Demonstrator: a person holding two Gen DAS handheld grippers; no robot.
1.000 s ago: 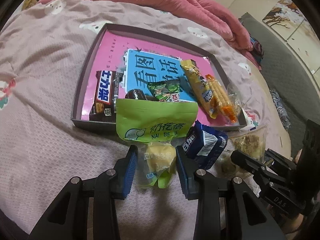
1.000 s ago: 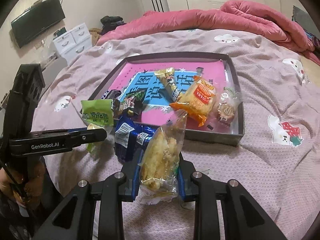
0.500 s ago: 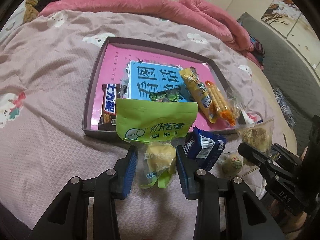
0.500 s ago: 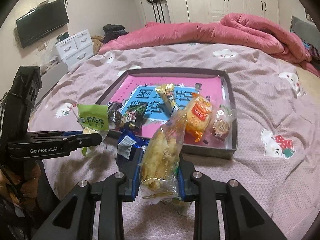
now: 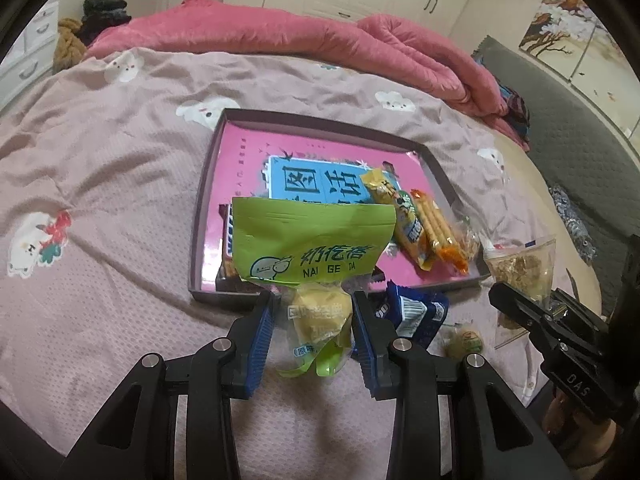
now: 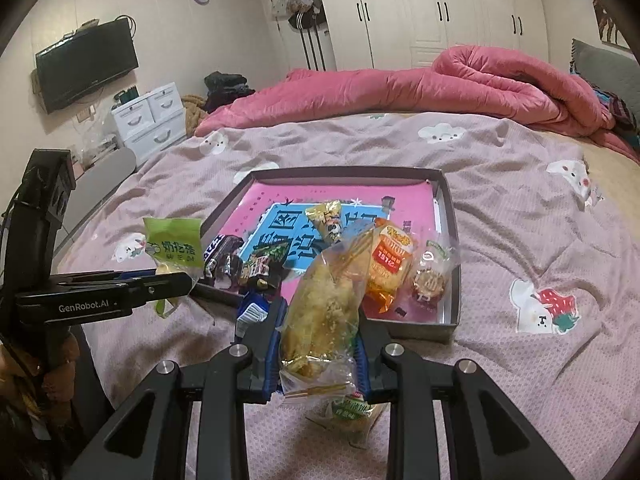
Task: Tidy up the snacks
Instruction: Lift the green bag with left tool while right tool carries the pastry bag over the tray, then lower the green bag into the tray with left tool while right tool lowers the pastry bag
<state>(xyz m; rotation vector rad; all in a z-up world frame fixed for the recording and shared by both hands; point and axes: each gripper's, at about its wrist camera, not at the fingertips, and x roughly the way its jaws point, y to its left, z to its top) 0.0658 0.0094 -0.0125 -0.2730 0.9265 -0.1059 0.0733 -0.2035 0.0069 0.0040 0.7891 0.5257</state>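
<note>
The left gripper (image 5: 313, 322) has its blue-padded fingers (image 5: 260, 330) closed on a green-topped clear packet with a yellow sweet inside (image 5: 316, 264), held up just in front of the near wall of the shallow grey box with a pink-and-blue printed floor (image 5: 208, 184) on the mauve bedsheet (image 5: 100, 160). The right gripper (image 6: 320, 356) is likewise clamped — on a clear bag of golden crumbed pastry (image 6: 328, 304), lifted before the box's near edge. A blue wrapped biscuit pack (image 5: 416, 312) lies on the bed just outside the box.
</note>
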